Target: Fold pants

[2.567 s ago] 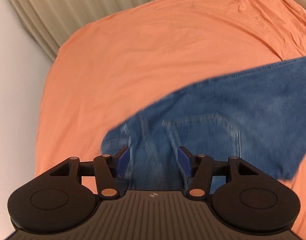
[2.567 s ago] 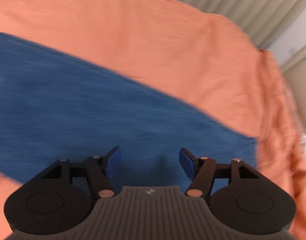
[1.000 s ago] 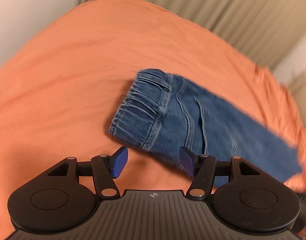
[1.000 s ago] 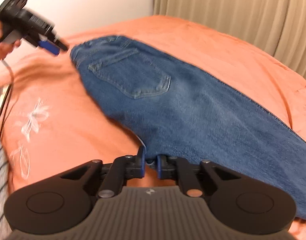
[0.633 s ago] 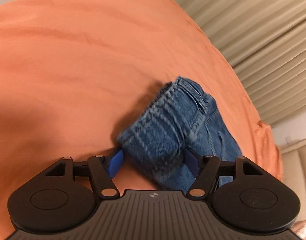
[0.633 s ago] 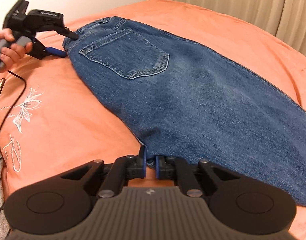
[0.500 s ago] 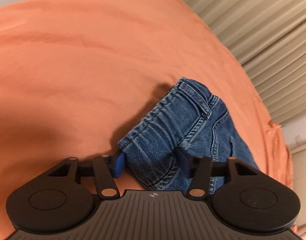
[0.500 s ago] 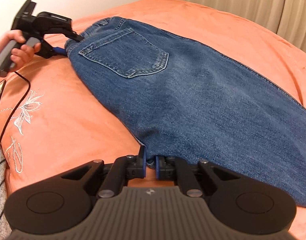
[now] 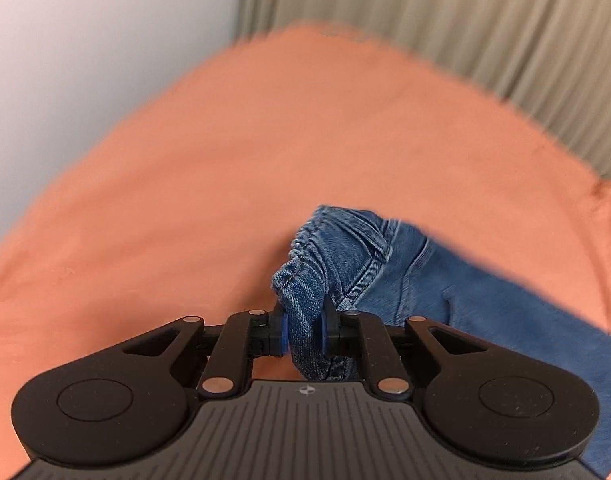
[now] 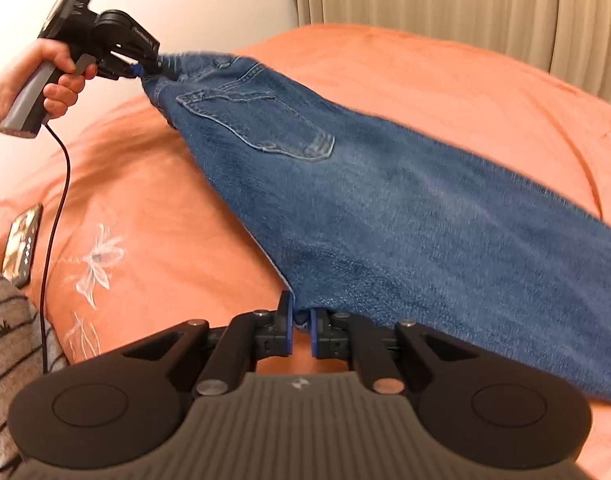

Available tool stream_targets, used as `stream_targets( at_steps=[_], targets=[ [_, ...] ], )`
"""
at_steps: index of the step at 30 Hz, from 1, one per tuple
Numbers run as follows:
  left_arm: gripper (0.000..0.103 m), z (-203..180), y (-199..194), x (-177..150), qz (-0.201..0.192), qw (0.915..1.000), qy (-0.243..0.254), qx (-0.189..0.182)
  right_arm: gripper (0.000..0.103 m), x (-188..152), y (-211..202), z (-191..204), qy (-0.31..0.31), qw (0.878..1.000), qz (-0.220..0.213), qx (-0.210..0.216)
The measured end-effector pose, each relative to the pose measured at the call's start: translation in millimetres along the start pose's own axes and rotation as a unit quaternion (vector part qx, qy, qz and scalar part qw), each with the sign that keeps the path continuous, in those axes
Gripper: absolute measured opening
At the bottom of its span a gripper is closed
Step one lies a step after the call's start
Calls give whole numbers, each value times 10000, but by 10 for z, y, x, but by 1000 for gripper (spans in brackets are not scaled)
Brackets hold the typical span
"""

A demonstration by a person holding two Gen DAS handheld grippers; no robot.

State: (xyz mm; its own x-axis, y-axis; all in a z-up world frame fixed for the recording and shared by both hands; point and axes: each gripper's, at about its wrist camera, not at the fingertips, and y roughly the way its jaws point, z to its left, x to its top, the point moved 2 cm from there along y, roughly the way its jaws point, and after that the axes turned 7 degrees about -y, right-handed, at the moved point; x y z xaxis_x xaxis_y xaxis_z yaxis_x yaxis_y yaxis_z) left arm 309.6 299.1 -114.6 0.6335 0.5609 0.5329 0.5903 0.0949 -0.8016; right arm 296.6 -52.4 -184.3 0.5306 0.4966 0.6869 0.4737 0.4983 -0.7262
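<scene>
Both claws have cloth between their pads: our left claw (image 9: 303, 330) has just closed on a bunched corner of the waistband of the jeans (image 10: 385, 208), and our right claw (image 10: 301, 330) is clenched on the thin lower edge of the denim, roughly where the seat meets the leg. The jeans hang stretched between the two grips, back pocket (image 10: 261, 124) facing up, with the legs trailing off to the right over the orange bed (image 10: 445, 80).

Several things could go wrong, as we judge it. The right claw pinches only a sliver of edge at its very tips, so a sharp pull could drag the denim out. The left claw holds a thick wad of waistband, which may hide a layer that is not actually caught; if so, that layer would sag and spoil the fold line. Lifting the two ends unevenly would twist the cloth, and the trailing legs could drag and wrinkle the bedcover. A phone (image 10: 23, 244) and a cable (image 10: 59, 184) lie near our left side and could be snagged.

Our left hand (image 10: 53, 76) is raised well above the bed, its claw pointing toward the jeans; the right claw sits low, aimed downward at the bed's near edge.
</scene>
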Motion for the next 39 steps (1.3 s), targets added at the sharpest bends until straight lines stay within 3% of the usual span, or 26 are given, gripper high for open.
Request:
stream_targets(
  at_steps=[4,6,9,10,11,16,20,24,29,39],
  targets=[
    [18,50,381,-216,102,9991,227,329,3,-191,214,-12,284,9994,214,37],
    [25,31,439,-225,156,9987,253,406,3,-244,255,-3,229,9995,236,2],
    [52,-37,393,-188,118,9965,570,605,1,-291,179,-73,429,9987,265,38],
    [67,-56,324,-175,7,9944,752,742,1,-315,146,-88,474,9984,314,30],
    [74,-66,245,-149,-124,9923,914,826,2,-334,126,-100,511,9981,341,5],
    [73,-219,-237,-173,-581,9854,1368,830,13,-534,-236,-338,1028,9944,199,-153],
    [73,-476,-583,-256,-746,9851,1499,403,18,-667,-648,-708,1695,9846,-24,-423],
    [68,-910,-793,-398,-562,9844,1664,-110,28,-797,-1089,-1185,2272,9697,-185,-881],
    [66,-1459,-861,-616,-335,9795,1888,-617,28,-1102,-1739,-1987,3285,9315,-511,-1476],
    [57,-2577,-415,-1101,-7,9607,2576,-1036,28,-2042,-2802,-3621,4938,8245,-1223,-2478]
  ],
)
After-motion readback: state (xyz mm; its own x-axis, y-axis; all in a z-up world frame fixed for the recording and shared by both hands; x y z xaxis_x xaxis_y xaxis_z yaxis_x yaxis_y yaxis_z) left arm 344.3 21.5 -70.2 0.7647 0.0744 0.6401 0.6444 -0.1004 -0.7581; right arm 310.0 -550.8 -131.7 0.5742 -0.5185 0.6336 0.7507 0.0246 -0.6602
